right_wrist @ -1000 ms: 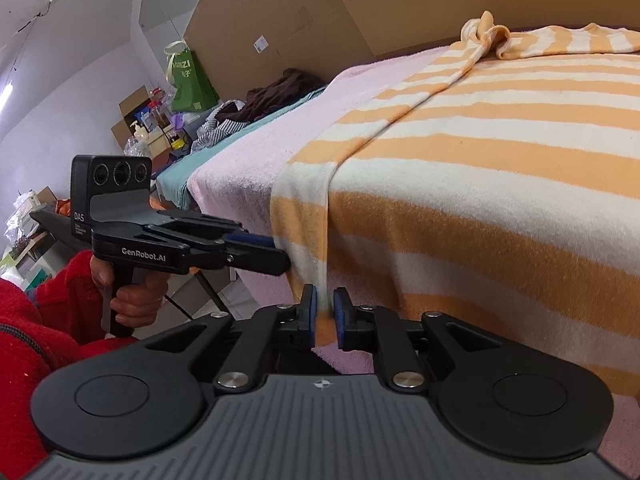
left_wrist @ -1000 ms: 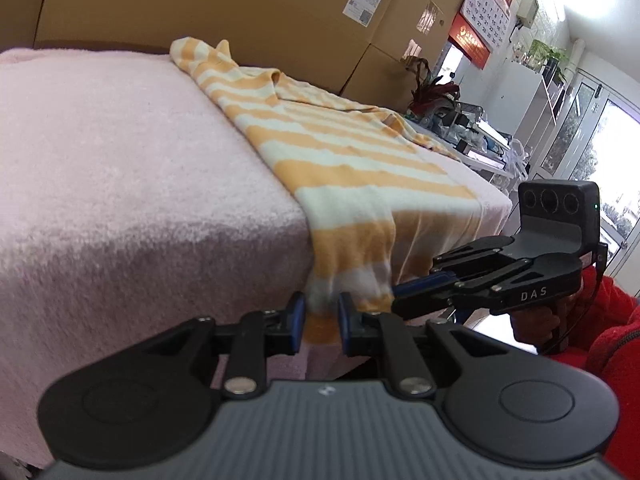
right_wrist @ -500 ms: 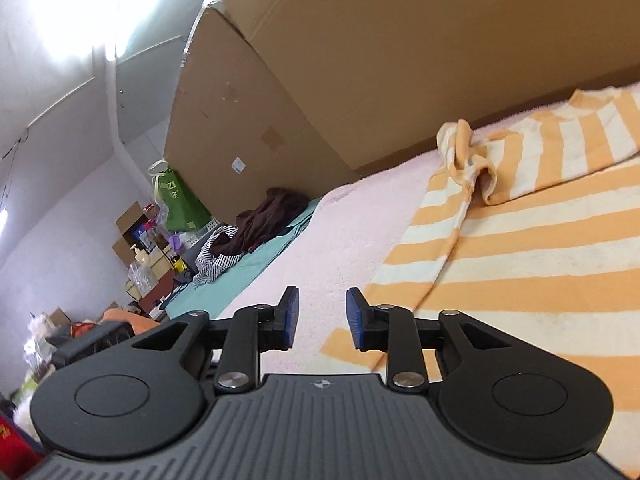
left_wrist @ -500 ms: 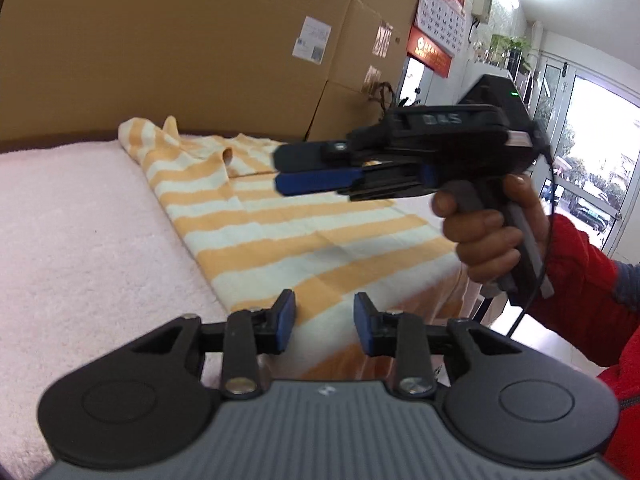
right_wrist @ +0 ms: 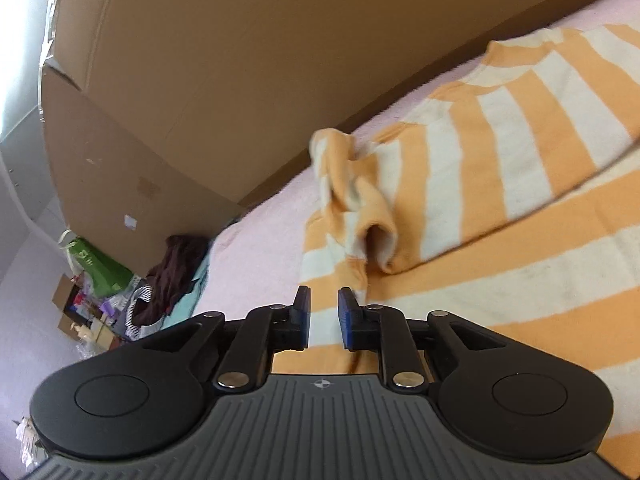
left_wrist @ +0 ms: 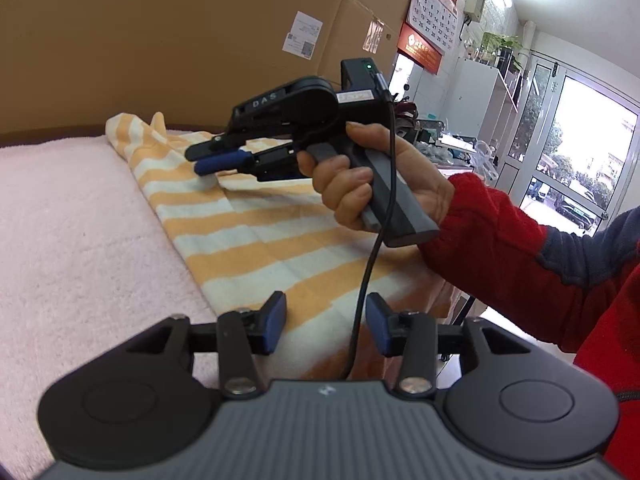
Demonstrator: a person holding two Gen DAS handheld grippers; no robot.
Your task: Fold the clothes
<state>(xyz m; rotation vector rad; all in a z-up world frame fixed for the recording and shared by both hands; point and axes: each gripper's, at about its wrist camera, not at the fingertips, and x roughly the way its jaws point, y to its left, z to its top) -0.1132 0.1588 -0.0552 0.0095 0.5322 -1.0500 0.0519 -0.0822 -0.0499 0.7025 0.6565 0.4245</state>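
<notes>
Left claw (left_wrist: 325,322): spread wide, nothing between the blue pads (left_wrist: 275,320), positioned low at 6 o'clock of the left wrist view above the near hem of the striped garment (left_wrist: 256,240). Right claw (right_wrist: 323,318): narrow gap between the pads, nothing gripped, hovering over the striped cloth at 6 o'clock of the right wrist view; contact with the fabric cannot be determined. Same right claw visible in the left wrist view toward 12 o'clock, held by a hand (left_wrist: 372,176) in a red sleeve (left_wrist: 520,256), tips pointing toward 9 o'clock just above the upper part of the garment, with a black cable (left_wrist: 372,264) hanging down from the handle. Striped garment: orange and cream bands, laid flat on the pink towel-covered counter (left_wrist: 80,240), running from 11 o'clock down to 6 o'clock in the left wrist view, near edge draped over the counter front. Sleeve of the garment (right_wrist: 360,200): bunched and folded inward near the centre of the right wrist view, open cuff facing the camera, resting on top of the body panel just beyond the right claw tips. Cardboard boxes (left_wrist: 180,40) standing along the far edge of the counter at 12 o'clock. Wall calendar (left_wrist: 434,12) at 1 o'clock. Pile of dark clothing (right_wrist: 172,272) at 9 o'clock in the right wrist view, well apart from the garment.
</notes>
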